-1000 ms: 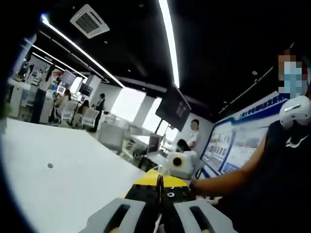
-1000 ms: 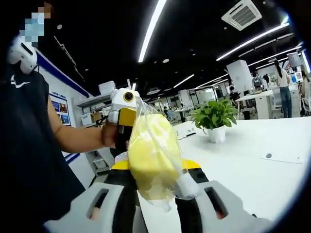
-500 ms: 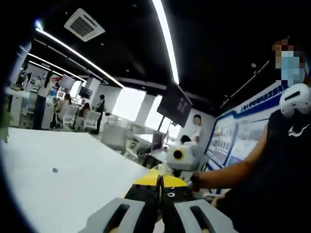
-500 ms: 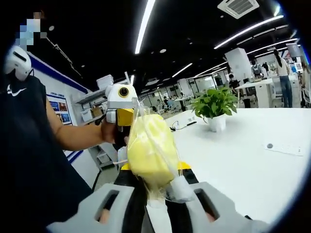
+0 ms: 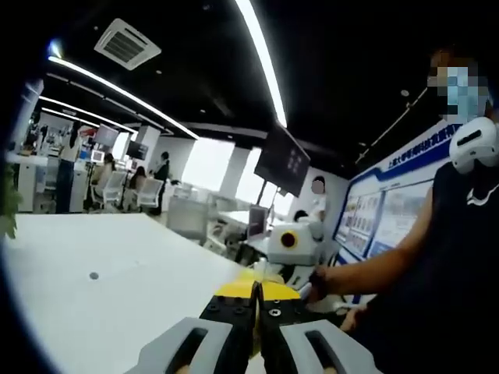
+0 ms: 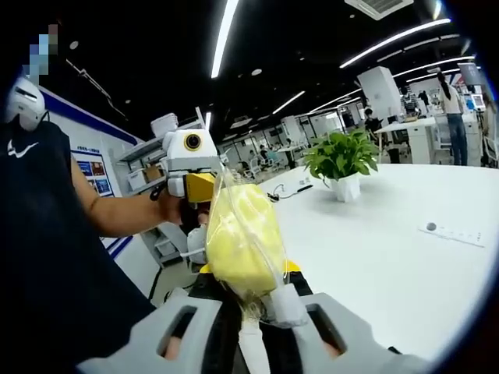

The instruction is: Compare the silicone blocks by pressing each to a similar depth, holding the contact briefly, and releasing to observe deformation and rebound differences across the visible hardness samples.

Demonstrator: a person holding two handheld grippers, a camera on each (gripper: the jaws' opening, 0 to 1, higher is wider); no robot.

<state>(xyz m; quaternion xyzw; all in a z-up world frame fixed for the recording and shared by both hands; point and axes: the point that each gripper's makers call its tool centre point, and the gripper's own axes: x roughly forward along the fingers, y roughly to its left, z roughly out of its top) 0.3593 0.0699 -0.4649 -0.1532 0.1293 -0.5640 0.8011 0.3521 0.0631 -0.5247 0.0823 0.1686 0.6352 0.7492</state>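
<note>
The yellow block (image 6: pixel 242 238) is still in its clear plastic bag (image 6: pixel 273 296), pinched by the bag between the right gripper (image 6: pixel 251 319) jaws and held up in the air above the white tabletop (image 6: pixel 390 249). I'd guess the slick bag could slip or tear, dropping the block, since only plastic seems to be gripped. The left gripper (image 5: pixel 256 312) has its jaws clenched on nothing I can see. Potted plant (image 6: pixel 339 160) sits well back. Wall posters (image 5: pixel 382 214) have writing, too blurry to read.
</note>
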